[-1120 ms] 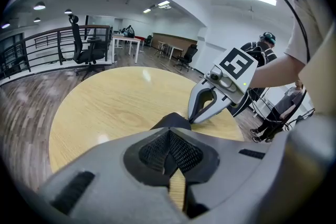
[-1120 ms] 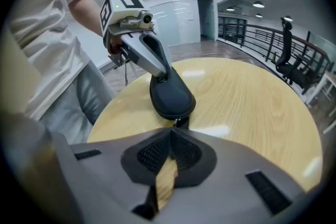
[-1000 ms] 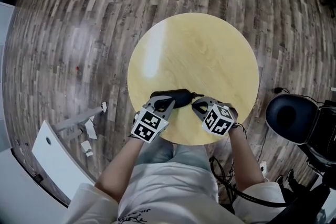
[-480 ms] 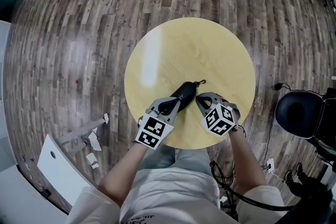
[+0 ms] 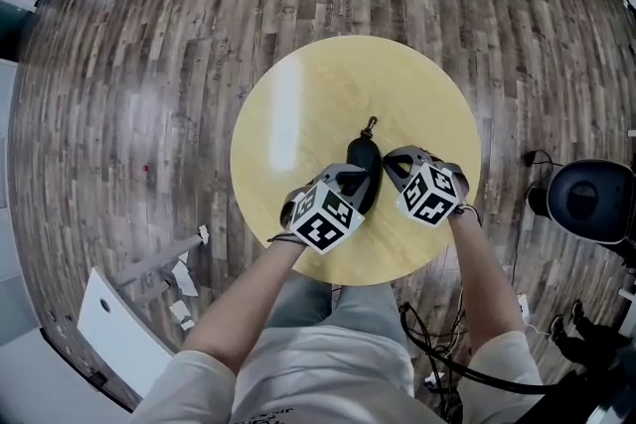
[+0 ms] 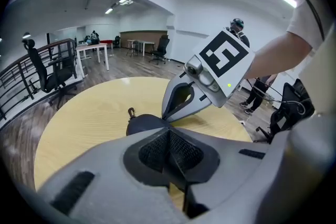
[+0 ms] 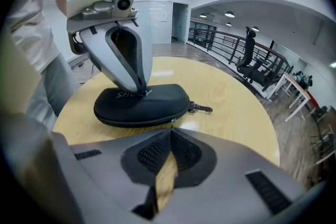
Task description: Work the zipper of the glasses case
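The black glasses case [image 5: 363, 162] lies on the round yellow table [image 5: 298, 114], its long side pointing away from me, with a small clip [image 5: 369, 126] at its far end. My left gripper [image 5: 365, 184] is shut and its tips press down on the case's top [image 7: 142, 105]. My right gripper [image 5: 391, 161] is shut too, its tips right against the case's zipper seam. A small silver zipper pull [image 7: 172, 121] shows just ahead of the right jaws. I cannot tell if it is pinched. The case looks zipped closed.
The table stands on a wood-plank floor [image 5: 119, 65]. A black office chair [image 5: 591, 199] is at the right, and white boards and scraps [image 5: 129, 303] lie at the lower left. Cables [image 5: 437, 353] trail by my legs.
The case has turned from lying crosswise to pointing away from me. Both grippers moved up and right with it, the left one staying pressed on its top.
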Tool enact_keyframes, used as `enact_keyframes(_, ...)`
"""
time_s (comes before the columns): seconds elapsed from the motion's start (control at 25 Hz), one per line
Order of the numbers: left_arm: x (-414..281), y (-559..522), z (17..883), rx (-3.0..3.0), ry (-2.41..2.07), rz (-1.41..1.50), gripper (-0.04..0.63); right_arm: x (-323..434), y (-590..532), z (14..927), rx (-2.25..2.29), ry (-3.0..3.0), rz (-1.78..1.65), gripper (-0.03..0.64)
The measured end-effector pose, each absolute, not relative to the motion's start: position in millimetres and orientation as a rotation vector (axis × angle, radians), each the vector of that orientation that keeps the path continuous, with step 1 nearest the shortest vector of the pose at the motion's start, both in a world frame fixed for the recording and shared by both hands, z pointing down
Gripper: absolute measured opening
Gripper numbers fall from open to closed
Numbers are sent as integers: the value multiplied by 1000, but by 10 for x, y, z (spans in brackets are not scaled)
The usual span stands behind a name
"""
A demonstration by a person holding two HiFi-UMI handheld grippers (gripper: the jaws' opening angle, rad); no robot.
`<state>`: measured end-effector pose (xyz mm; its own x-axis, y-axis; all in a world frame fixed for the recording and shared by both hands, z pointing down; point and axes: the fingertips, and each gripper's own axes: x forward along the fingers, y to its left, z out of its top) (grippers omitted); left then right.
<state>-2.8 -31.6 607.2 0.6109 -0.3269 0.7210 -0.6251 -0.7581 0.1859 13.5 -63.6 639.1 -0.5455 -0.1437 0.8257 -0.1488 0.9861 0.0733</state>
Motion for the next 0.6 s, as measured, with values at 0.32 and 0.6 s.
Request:
enact_keyframes(0.32, 48, -314, 6105, 2436, -727, 951, 5, 254, -308, 6467, 90, -2126, 53, -2)
enact_keyframes(0.6, 34, -313, 6112, 2433, -734, 932, 5, 176, 420, 6450, 76, -2178, 152, -2)
